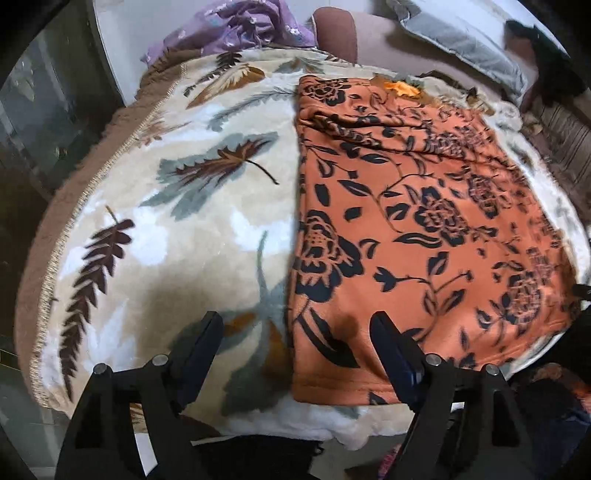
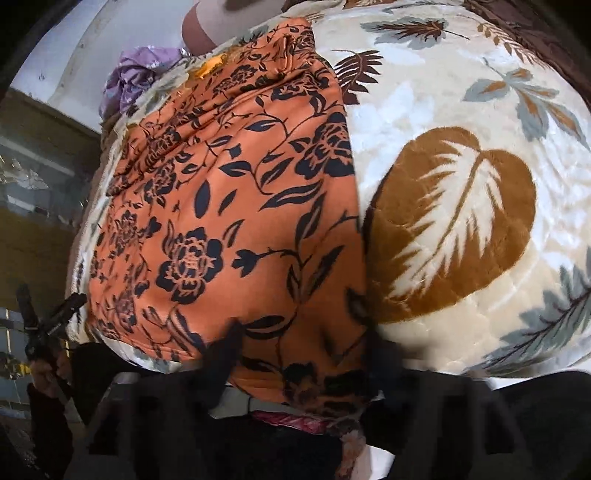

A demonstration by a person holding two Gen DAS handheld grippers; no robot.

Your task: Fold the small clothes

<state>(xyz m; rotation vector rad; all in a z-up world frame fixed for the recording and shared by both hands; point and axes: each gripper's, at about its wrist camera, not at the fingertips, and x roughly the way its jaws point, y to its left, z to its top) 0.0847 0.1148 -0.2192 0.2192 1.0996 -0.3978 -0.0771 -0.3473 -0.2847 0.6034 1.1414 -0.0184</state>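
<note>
The left hand-held gripper (image 1: 291, 332) points steeply down, jaws spread wide with nothing pressed between them. The right hand-held gripper (image 2: 303, 350) also tilts steeply down, blurred, jaws apart.

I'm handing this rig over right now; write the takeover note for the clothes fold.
Left gripper: open, nothing between the fingers, poised over the near left edge of the orange floral garment.
Right gripper: blurred, over the garment's near right corner; grip unclear.
The garment lies flat on the leaf-print blanket, apparently already folded narrow.
A purple cloth is bunched at the far end.
Left: probably one more fold.
</note>
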